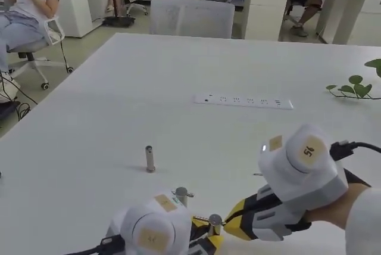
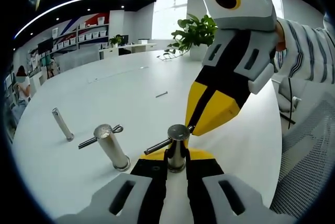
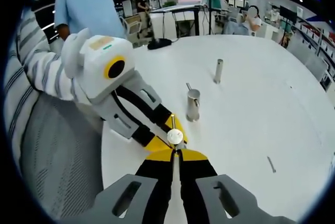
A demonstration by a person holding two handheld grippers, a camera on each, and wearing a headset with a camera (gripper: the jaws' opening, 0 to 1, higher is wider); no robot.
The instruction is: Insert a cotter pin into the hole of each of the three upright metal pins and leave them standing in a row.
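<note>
Left gripper view gives me the clearest read: my left gripper (image 2: 176, 157) has its yellow-tipped jaws clamped on the lower shaft of the near metal pin (image 2: 177, 148), which stands upright right between the tips on the white table (image 2: 120, 85). My right gripper (image 2: 194, 128) reaches in from above and to the right of those tips. Its jaws are pressed together on a cotter pin (image 2: 157, 145) (the thin rod runs between them in the right gripper view), and their tips touch the pin's head. The cotter pin's free end pokes out of the opposite side of the hole. Just left of the left gripper's tips stands the middle metal pin (image 2: 111, 148), with a second cotter pin (image 2: 89, 141) through its head. Farther left, well clear of both grippers, the far metal pin (image 2: 63, 124) stands upright. A loose cotter pin (image 2: 161, 94) lies flat on the table, well beyond the tips.
</note>
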